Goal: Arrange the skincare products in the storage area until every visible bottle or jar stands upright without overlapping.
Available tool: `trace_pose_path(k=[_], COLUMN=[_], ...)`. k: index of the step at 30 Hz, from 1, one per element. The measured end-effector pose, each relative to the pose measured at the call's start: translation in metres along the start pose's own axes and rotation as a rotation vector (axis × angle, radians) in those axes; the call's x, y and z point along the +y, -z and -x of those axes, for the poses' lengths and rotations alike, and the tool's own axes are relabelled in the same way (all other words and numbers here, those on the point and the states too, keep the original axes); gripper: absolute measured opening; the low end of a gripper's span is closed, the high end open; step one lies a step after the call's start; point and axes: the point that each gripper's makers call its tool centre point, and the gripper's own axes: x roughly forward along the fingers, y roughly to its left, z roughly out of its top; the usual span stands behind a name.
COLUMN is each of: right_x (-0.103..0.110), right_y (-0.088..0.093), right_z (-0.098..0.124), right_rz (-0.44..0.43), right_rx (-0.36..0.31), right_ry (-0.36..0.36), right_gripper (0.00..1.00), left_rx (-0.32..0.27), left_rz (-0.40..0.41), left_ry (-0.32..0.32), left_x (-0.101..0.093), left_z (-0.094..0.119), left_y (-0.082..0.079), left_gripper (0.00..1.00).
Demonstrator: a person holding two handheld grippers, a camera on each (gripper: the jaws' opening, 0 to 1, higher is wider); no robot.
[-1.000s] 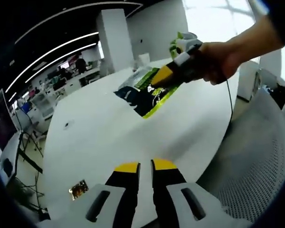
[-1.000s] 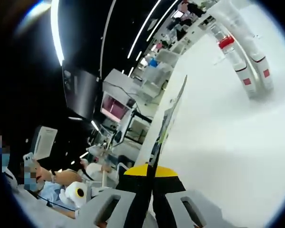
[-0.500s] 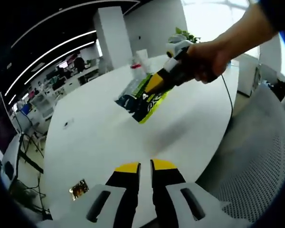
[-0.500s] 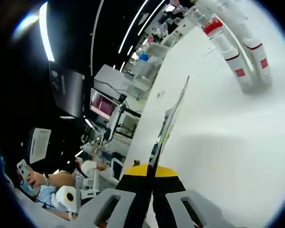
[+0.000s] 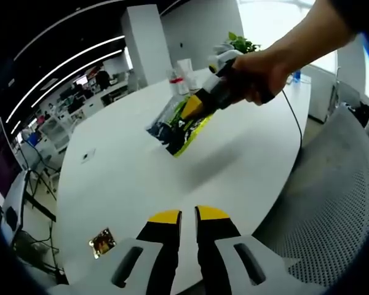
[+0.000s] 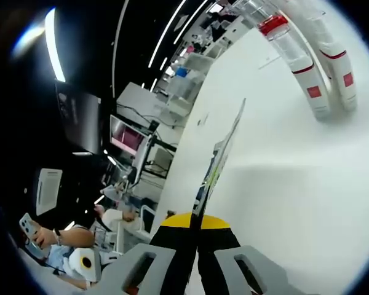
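Note:
In the left gripper view, a hand holds my right gripper [image 5: 192, 109] above the white round table [image 5: 135, 178]. It is shut on a flat dark and lime-green sachet [image 5: 172, 128] that hangs just over the tabletop. In the right gripper view the sachet [image 6: 220, 161] shows edge-on, rising from the shut right gripper [image 6: 197, 220]. Beyond it stand a clear bottle with a red cap [image 6: 290, 50] and white tubes with red labels [image 6: 337, 69]. The same bottles [image 5: 179, 75] stand at the table's far side. My left gripper [image 5: 188, 216] is shut and holds nothing, near the table's front edge.
A small gold packet [image 5: 102, 242] lies at the near left of the table and a small card [image 5: 88, 155] lies further in. A grey mesh chair [image 5: 338, 203] stands at the right. A potted plant [image 5: 243, 44] and a white pillar [image 5: 142, 43] stand behind the table.
The right gripper has carried the sachet further across the table toward the bottles, which now loom larger in the right gripper view. The left gripper has stayed in place.

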Motion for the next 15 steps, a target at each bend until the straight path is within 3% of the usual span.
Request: trace_pose_path(k=[15], right_x=[-0.0100], right_y=[0.0056], right_z=[-0.0044], right_rz=[0.001], right_rx=[0.036], right_ry=[0.030], right_gripper=[0.00], left_rx=[0.008], left_rz=[0.007], left_ry=[-0.004], left_x=[0.0011], left_z=[-0.0002], left_y=[0.0029], left_gripper=[0.04])
